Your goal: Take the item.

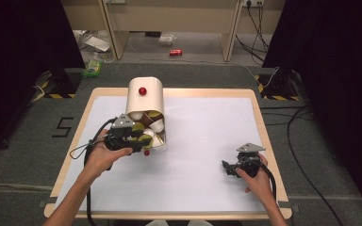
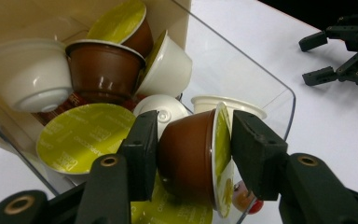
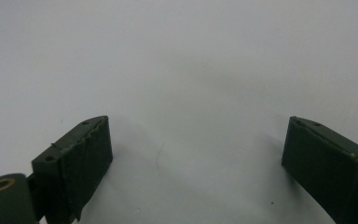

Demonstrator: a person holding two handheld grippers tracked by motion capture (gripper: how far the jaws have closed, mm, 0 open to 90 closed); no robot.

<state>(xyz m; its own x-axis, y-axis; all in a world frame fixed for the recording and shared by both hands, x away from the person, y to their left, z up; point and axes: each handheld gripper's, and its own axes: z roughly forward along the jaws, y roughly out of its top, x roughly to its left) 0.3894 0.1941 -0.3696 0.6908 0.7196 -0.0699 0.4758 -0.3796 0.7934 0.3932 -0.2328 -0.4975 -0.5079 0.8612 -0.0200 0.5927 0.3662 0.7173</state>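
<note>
The left gripper [image 2: 193, 154] is clamping a glossy brown capsule [image 2: 189, 158] with a green foil lid, inside the clear drawer [image 2: 261, 79]. The right gripper [image 3: 196, 158] is resting wide over the matte white table [image 3: 177, 60].

Black two-jaw tongs [image 1: 141, 140], brass rivets, grey three-cornered top plates, trailing black cables; bare forearms.

Even overhead light falls on the white table [image 1: 202, 141], leaving both far corners of the room black. Shadows are faint. Close up, the capsules [image 2: 98, 70] shine with glare, slightly soft; the jaws blur near the lens.
</note>
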